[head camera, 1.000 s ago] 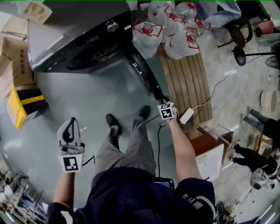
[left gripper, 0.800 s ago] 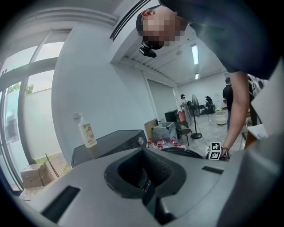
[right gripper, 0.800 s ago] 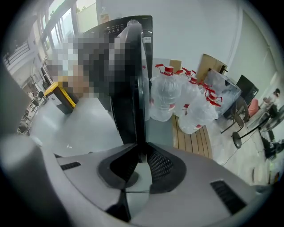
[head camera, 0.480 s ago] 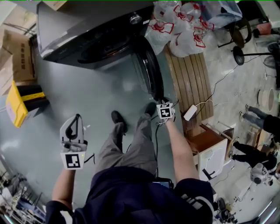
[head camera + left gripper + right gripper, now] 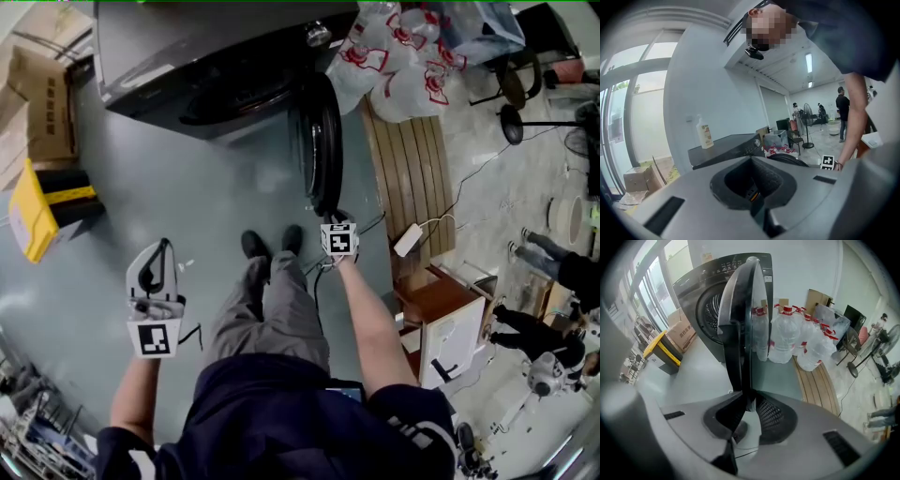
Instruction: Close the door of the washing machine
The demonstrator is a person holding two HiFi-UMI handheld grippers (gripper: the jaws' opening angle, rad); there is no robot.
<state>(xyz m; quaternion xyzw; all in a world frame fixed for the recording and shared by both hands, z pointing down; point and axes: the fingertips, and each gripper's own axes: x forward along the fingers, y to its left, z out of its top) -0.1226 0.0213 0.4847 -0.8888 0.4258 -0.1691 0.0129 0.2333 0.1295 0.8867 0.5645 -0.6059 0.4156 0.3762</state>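
Door (image 5: pixel 323 150) hung half-open off washing machine (image 5: pixel 216 56) front, rim pinched in nearly-closed right gripper (image 5: pixel 749 401). Judged stiff, heavy-ish, glass slick, so outer rim best gripped. Left gripper (image 5: pixel 157 262) seemingly closed, nothing held.

Glossy dark door (image 5: pixel 323 141), matt grey metal washing machine (image 5: pixel 206 47), slatted wooden platform (image 5: pixel 417 178)

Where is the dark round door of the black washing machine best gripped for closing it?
Grip the dark round door by its free rim, coming edge-on from the near end: it stands open with that thin rim toward the person. The right gripper clamps there.
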